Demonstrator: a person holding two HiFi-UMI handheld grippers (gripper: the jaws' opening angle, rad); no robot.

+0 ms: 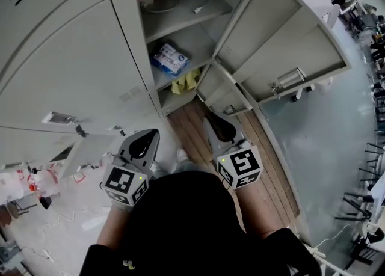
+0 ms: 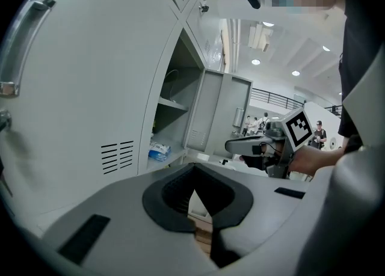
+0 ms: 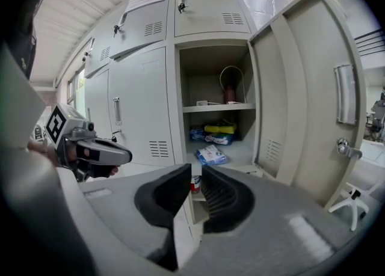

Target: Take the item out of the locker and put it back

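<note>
Lockers (image 1: 72,70) are filling the left and far part of the scene. One is standing open ahead of you, its door (image 1: 289,46) swung out to the right. You are holding both tools near your body, well short of the shelves. Your left gripper (image 1: 146,139) is showing its jaws tip to tip with nothing in them. Your right gripper (image 1: 215,121) is showing only a thin slit between its jaws, and it is empty too. The blue-and-white packet (image 1: 170,58), likely the item you are after, is lying near the front of a shelf (image 3: 240,148) inside the open locker, with other packs (image 3: 218,131) farther back. By my reading you are standing at the start of the take-out step. The next move is calling for the right jaws to spread wide before you reach in and close across the packet.
</note>
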